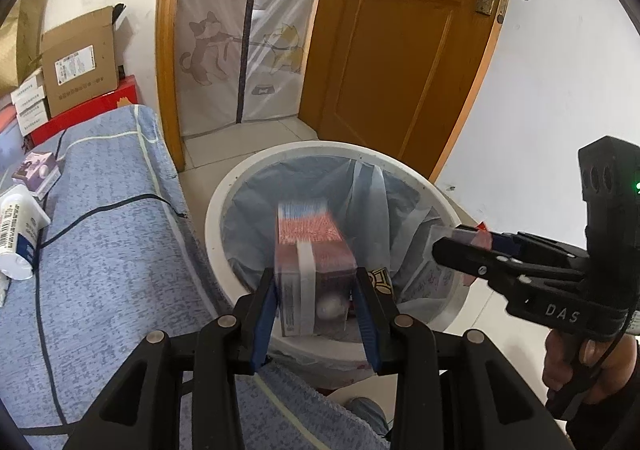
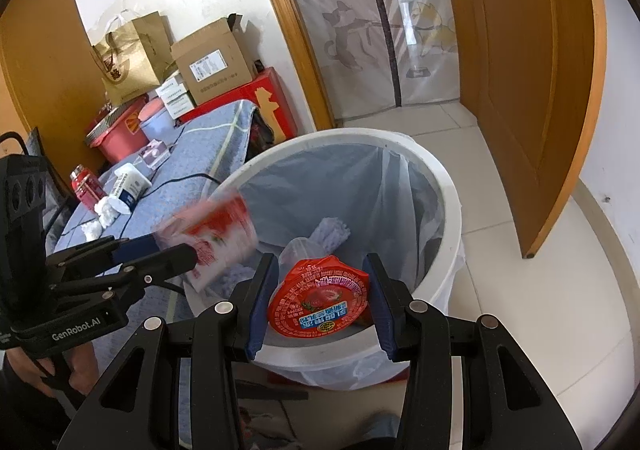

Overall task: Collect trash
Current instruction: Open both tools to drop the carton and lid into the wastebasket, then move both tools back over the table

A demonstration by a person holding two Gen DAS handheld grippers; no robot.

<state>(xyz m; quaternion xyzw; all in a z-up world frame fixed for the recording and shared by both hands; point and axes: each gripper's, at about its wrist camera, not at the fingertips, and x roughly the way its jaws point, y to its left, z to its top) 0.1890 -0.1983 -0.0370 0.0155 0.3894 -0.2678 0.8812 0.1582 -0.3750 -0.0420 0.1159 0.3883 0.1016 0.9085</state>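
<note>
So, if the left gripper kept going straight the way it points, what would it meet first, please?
The left gripper, shut on a box, points down into the bin. The box would probably meet the bin's liner or the trash inside first; depth is unclear.

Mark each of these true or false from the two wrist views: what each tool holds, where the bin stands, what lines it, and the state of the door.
1. The left tool grips a red and white carton over the white bin. True.
2. The right tool holds nothing. False: it is shut on a red-lidded cup.
3. The bin has a thin plastic liner. True.
4. The bin stands far from the blue-covered surface. False: it stands right beside it.
5. The wooden door is closed. False: it stands open, with a printed curtain hanging in the doorway.
</note>
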